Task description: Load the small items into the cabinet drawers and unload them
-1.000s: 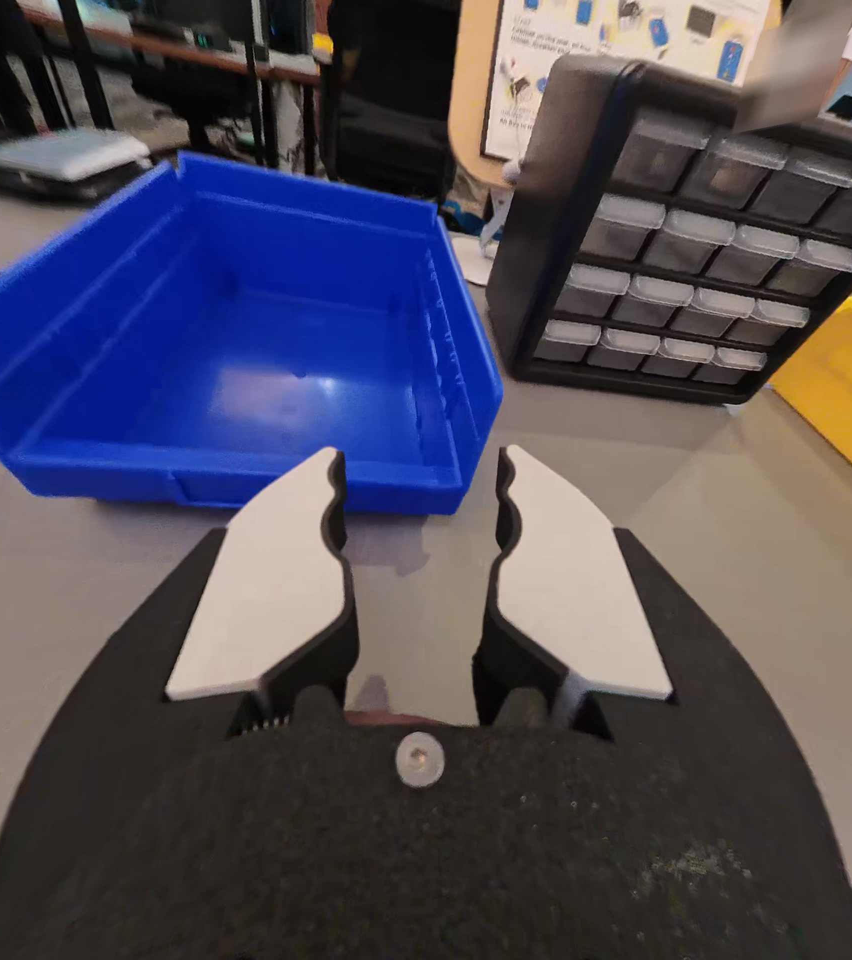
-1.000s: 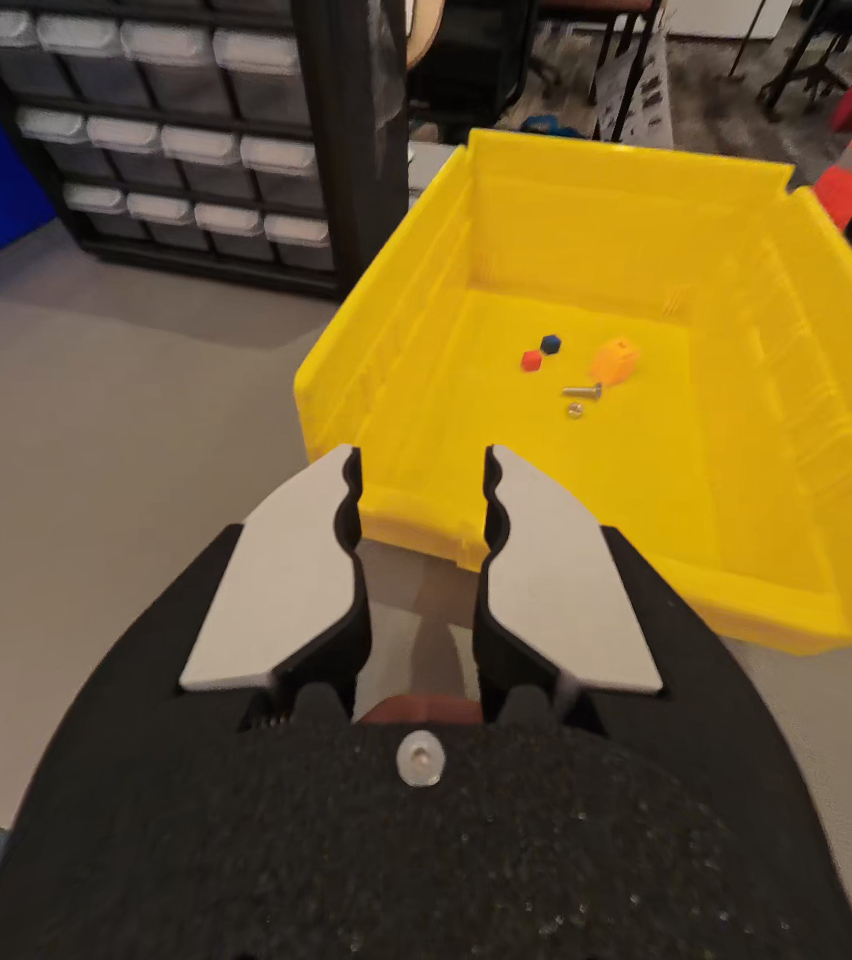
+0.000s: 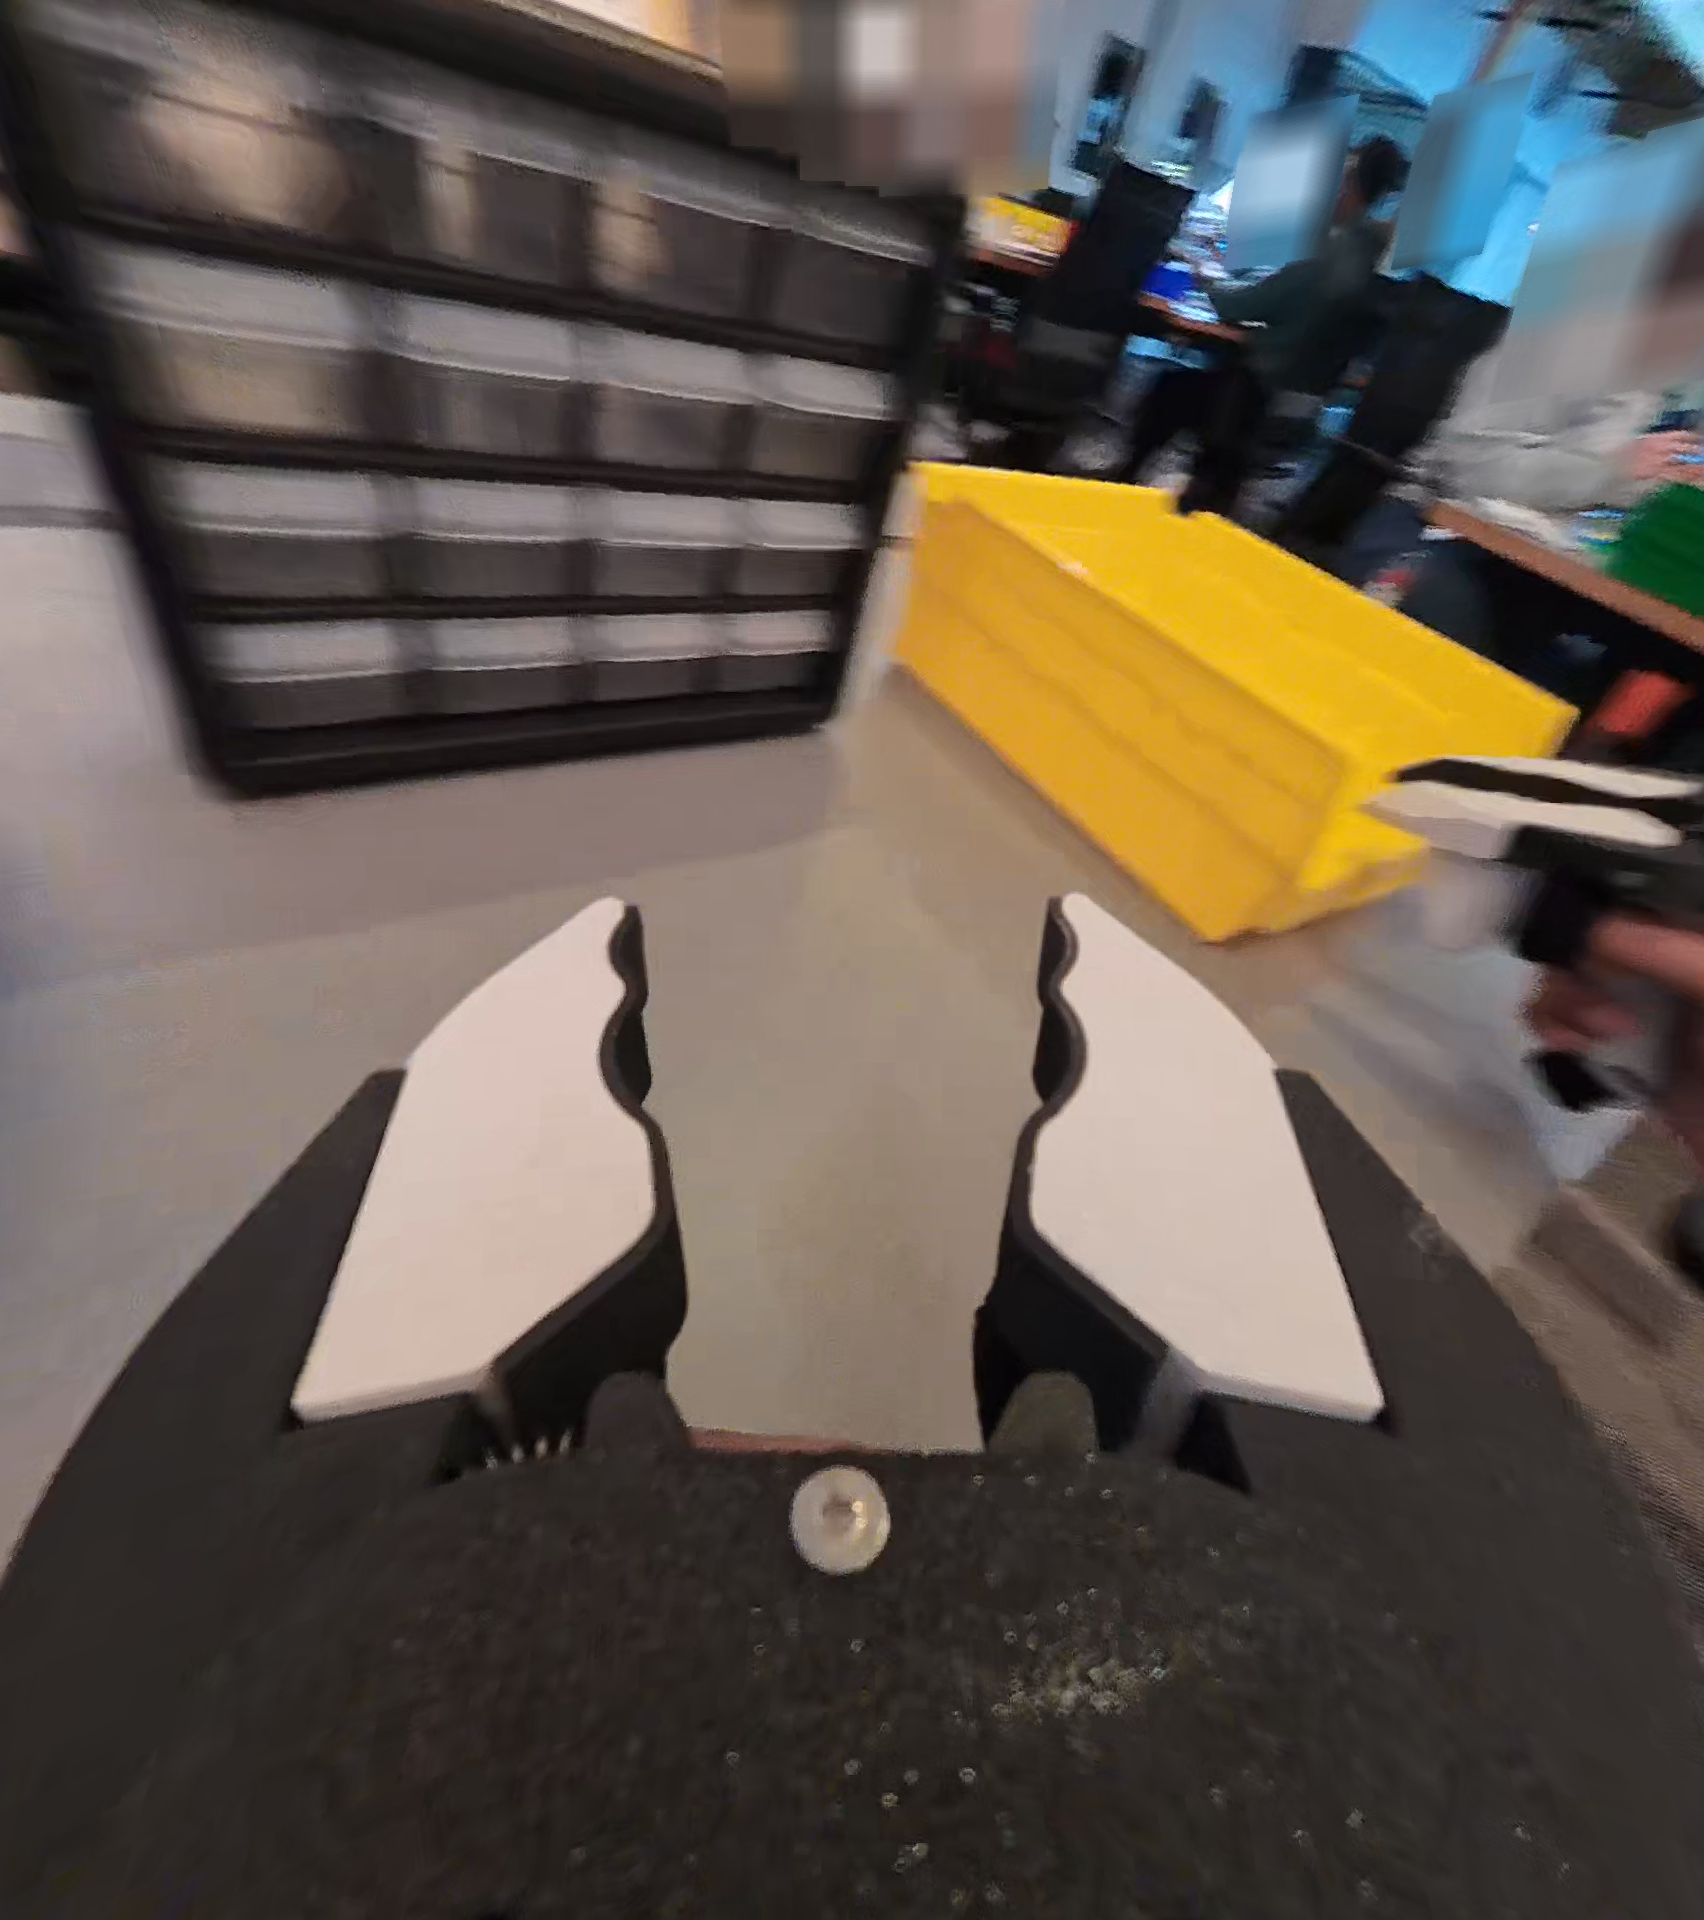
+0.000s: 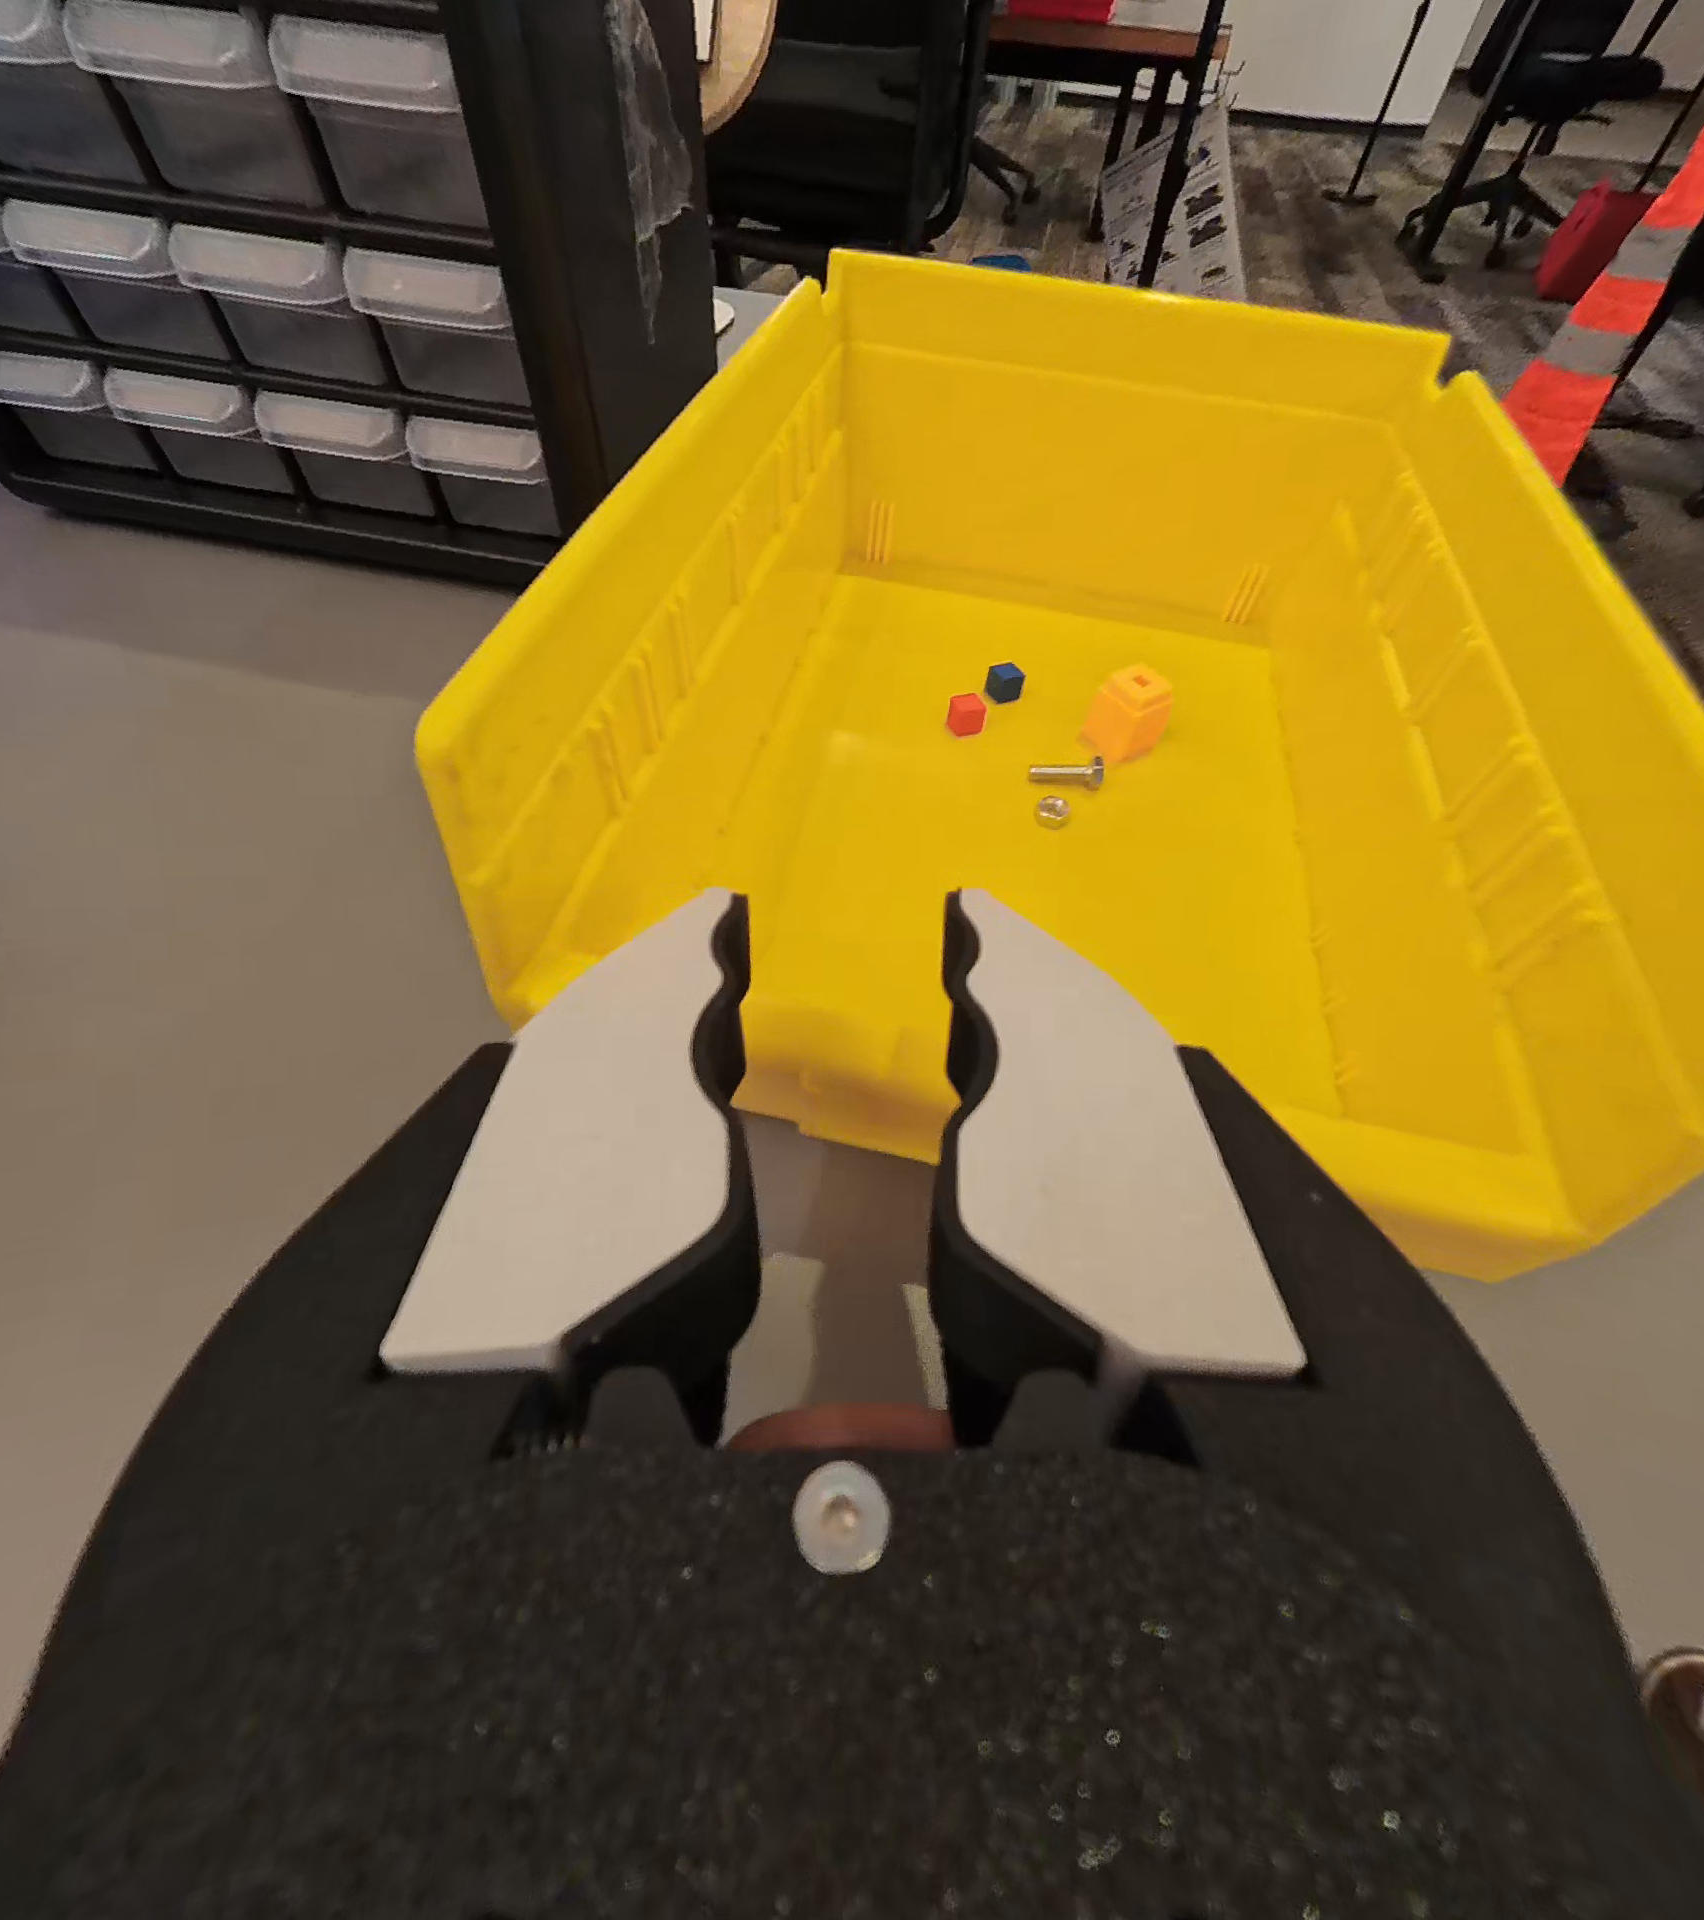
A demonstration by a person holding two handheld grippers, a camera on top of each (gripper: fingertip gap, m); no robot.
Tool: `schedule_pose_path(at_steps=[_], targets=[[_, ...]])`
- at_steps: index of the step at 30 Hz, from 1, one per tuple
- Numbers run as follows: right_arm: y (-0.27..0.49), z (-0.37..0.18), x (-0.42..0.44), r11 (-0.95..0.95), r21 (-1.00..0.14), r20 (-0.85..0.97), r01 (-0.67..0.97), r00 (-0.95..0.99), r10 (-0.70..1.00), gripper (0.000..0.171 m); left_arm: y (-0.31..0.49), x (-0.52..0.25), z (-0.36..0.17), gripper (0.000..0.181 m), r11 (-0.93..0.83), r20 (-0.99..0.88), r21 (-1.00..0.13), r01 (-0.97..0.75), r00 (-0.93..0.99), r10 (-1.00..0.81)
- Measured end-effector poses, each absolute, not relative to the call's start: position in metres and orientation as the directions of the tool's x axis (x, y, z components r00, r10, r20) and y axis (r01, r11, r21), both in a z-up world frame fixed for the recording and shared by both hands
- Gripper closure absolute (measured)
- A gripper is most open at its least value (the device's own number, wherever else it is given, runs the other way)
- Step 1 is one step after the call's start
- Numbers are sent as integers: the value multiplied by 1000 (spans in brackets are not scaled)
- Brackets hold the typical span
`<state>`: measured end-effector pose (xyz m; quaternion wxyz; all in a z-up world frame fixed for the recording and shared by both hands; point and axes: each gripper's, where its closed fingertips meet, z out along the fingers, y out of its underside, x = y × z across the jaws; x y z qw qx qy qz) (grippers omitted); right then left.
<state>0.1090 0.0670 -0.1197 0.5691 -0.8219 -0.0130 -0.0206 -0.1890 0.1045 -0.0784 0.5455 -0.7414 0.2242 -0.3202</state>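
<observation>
1. Left tongs (image 3: 840,925) spread wide and empty, low centre of the left wrist view, above the grey surface (image 3: 827,831).
2. Black drawer cabinet (image 3: 474,416) in the upper left of that view, blurred, all clear drawers pushed in.
3. Yellow bin (image 3: 1170,665) to the right of the cabinet, seen from its side.
4. Right tongs (image 3: 1388,795) at the right edge of the left wrist view, just by the bin's near corner, gripped by a hand (image 3: 1700,1029).
5. Right tongs (image 4: 846,904) in the right wrist view: narrow gap, nothing held, over the bin's front lip.
6. Yellow bin (image 4: 619,717) filling the centre and right of that view, cabinet (image 4: 557,260) in the upper left.
7. Small items on the bin floor, centre of frame: red cube (image 4: 965,714), blue cube (image 4: 1004,682), orange block (image 4: 1128,712), silver bolt (image 4: 1066,773), silver nut (image 4: 1049,811), all close together.
8. Orange cone (image 4: 1637,281) on the floor, upper right.
</observation>
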Motion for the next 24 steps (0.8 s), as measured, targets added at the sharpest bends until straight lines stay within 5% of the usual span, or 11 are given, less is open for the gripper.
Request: schedule_pose_path(at_steps=[8, 14, 17, 24], targets=[[56, -100, 145, -291, -956, -17, -40, 997, -80, 138, 86, 14, -108, 94, -481, 326, -864, -149, 563, -760], [45, -85, 172, -246, -968, -15, -51, 989, -144, 139, 113, 69, -150, 100, -524, 226, -819, -234, 707, -670], [46, -87, 172, -250, -967, -15, -50, 990, -140, 139, 119, 74, -142, 141, -492, 216, -843, -216, 702, -679], [46, -76, 172, -250, -968, 68, 32, 989, -135, 139, 134, 37, -138, 168, -481, 178, -844, -236, 723, -667]])
